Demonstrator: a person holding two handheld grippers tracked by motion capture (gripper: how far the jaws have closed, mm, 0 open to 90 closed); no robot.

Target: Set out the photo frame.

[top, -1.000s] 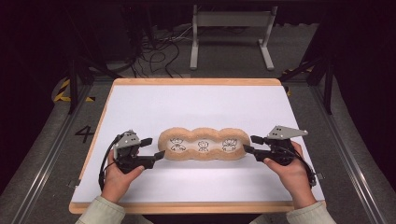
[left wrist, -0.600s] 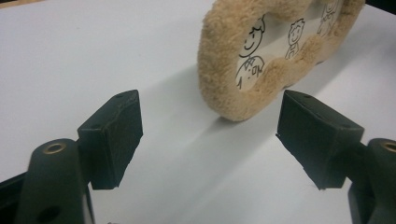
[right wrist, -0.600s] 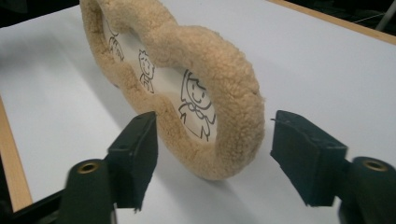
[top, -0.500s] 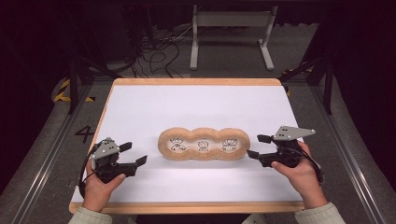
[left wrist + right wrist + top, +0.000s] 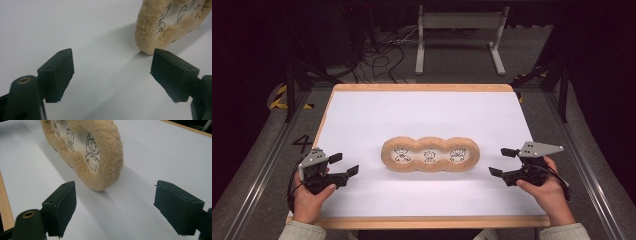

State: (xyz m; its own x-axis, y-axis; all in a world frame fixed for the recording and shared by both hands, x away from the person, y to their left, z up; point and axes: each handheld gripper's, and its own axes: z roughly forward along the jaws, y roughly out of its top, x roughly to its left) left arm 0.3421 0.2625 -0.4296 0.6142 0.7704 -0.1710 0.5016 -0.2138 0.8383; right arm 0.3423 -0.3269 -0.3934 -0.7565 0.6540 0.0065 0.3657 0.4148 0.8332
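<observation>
Grippers withdrawn, tan fuzzy three-lobed frame [image 5: 430, 154]

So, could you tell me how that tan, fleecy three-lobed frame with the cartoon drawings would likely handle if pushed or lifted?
The tan fleecy three-lobed frame looks padded, so probably light and somewhat bendy. Lying flat on the white table, it should slide, not roll. Its fuzzy rim likely grips well in open jaws.

Left gripper [image 5: 112, 72] with two black jaws spread wide and empty, white tabletop [image 5: 62, 27] beneath, tan fleecy lobed frame with cartoon drawings [image 5: 160, 27] at two o'clock, apart
</observation>
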